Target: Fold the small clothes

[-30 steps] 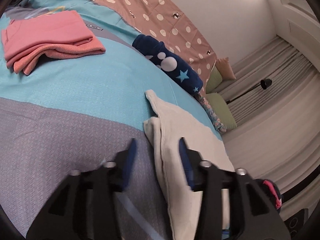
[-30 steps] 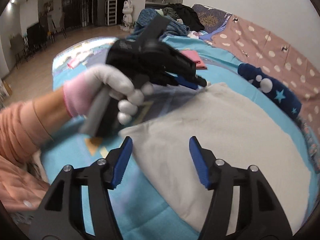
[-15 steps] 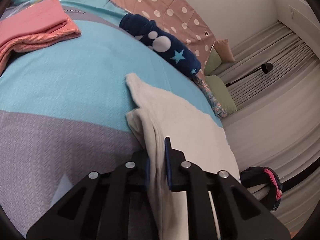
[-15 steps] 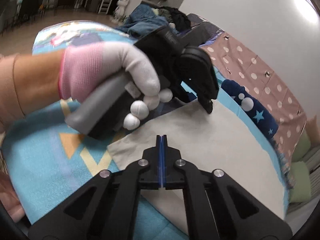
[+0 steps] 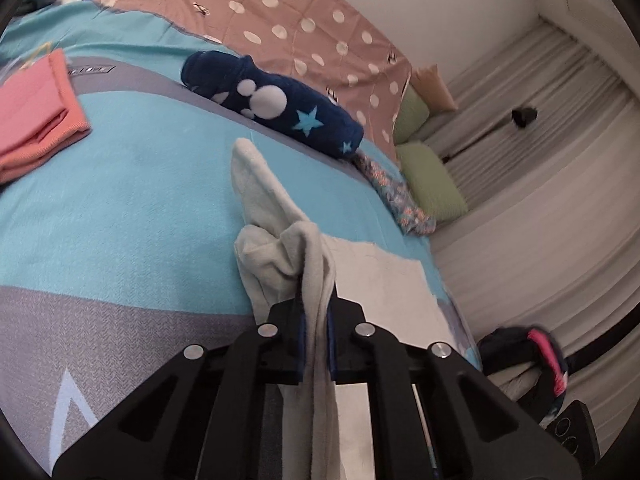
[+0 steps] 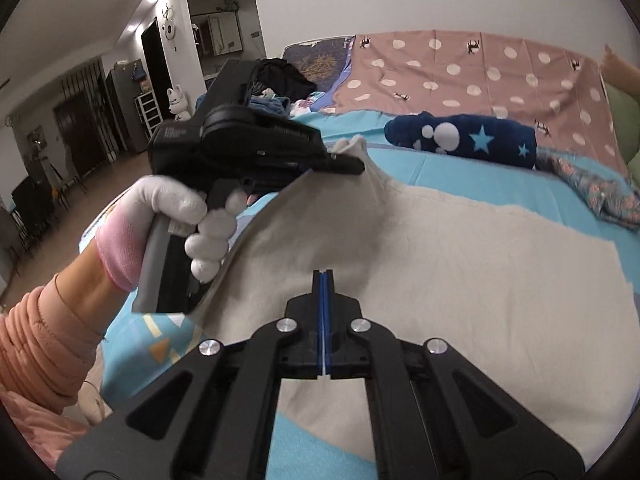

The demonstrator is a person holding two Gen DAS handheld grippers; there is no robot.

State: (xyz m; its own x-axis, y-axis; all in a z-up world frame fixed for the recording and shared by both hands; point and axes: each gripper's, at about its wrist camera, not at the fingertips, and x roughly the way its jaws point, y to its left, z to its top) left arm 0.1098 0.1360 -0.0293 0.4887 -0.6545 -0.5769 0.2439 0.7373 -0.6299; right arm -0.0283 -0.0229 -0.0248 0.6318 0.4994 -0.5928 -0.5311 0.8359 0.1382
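Cream cloth (image 6: pixel 460 264), the small garment being folded, lies spread across the turquoise bed cover (image 5: pixel 132 184), filling the centre and right of the right wrist view. The left gripper (image 5: pixel 316 332) is closing on a bunched fold of its edge, with the fabric squeezed between its jaws and a loose corner standing up just beyond them; in the right wrist view that same gripper sits at upper left, held by a white-gloved hand (image 6: pixel 188 216), and draws the cloth into a raised ridge. The right gripper (image 6: pixel 322 320) is clenched at the near edge, and a thin pale line between its blue pads suggests a pinch of cloth, though this is hard to confirm. Holding two points along one side likely serves to lift that edge together and carry it over the rest. The far edge lies flat and free. A navy star-patterned roll (image 6: pixel 464 138) lies beyond it, and a folded pink stack (image 5: pixel 36 108) sits well apart at the left wrist view's left, leaving open bed between.
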